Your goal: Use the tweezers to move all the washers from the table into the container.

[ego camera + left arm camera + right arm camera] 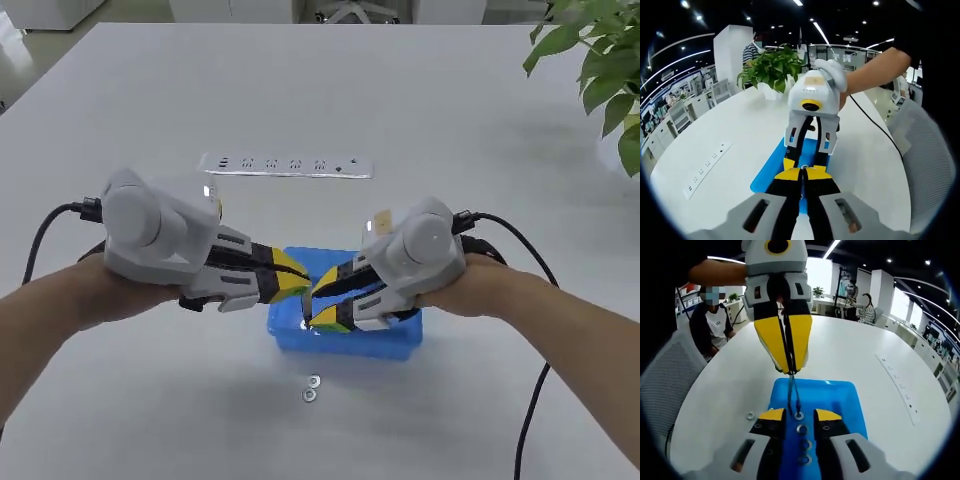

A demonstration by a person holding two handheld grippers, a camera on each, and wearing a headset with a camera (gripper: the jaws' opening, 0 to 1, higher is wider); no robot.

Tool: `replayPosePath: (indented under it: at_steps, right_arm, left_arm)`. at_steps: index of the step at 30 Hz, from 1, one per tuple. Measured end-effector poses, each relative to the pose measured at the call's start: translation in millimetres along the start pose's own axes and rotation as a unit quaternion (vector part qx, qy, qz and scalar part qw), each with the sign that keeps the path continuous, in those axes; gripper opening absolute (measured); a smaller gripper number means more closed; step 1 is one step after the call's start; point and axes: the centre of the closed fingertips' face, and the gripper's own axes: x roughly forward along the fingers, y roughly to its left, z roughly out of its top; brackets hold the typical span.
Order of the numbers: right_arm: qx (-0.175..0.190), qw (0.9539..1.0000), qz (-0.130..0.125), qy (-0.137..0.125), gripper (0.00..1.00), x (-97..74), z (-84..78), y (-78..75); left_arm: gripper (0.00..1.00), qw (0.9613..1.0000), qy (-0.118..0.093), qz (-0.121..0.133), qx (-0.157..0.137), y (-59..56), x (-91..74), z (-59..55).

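- The left claw (pixel 298 281) comes in over the left rim of the container (pixel 345 345), jaws pressed together on the tweezers (pixel 791 390). It grips them partway down, so the thin tips reach past it into the container.
- The tweezers' tips point down inside the container, at or on one washer (pixel 799 415) on the blue floor. I cannot tell whether it is pinched or already let go. My guess is that this is the drop-off step.
- More washers (pixel 801 429) lie in a loose row on the container floor, just beyond the tips.
- Two washers (pixel 315 381) lie on the surface (pixel 300 100) just in front of the container, side by side, so the task looks only partly done.
- The right claw (pixel 318 305) hangs over the container's right half, facing the left one. Its jaws stand apart with nothing clamped and flank the tweezers' tips, probably to steady or squeeze them.
- A power strip (pixel 285 165) lies behind the container, well apart from it.
- A plant (pixel 600 70) stands far right of the container, out of the way.
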Motion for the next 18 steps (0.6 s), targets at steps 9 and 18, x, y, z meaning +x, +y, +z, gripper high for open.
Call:
replayPosePath:
  at_steps: [9,18]
  right_arm:
    - [0.018,0.9996,-0.02,-0.002,0.29,-21.5,-1.7,1.5]
    - [0.037,0.9981,-0.049,0.0,0.37,-46.2,-4.7,5.2]
  left_arm:
    - [0.05,1.0,-0.005,0.004,0.0,-0.2,-1.4,6.2]
    - [0.05,0.9999,-0.011,0.008,-0.002,-1.8,-6.2,13.4]
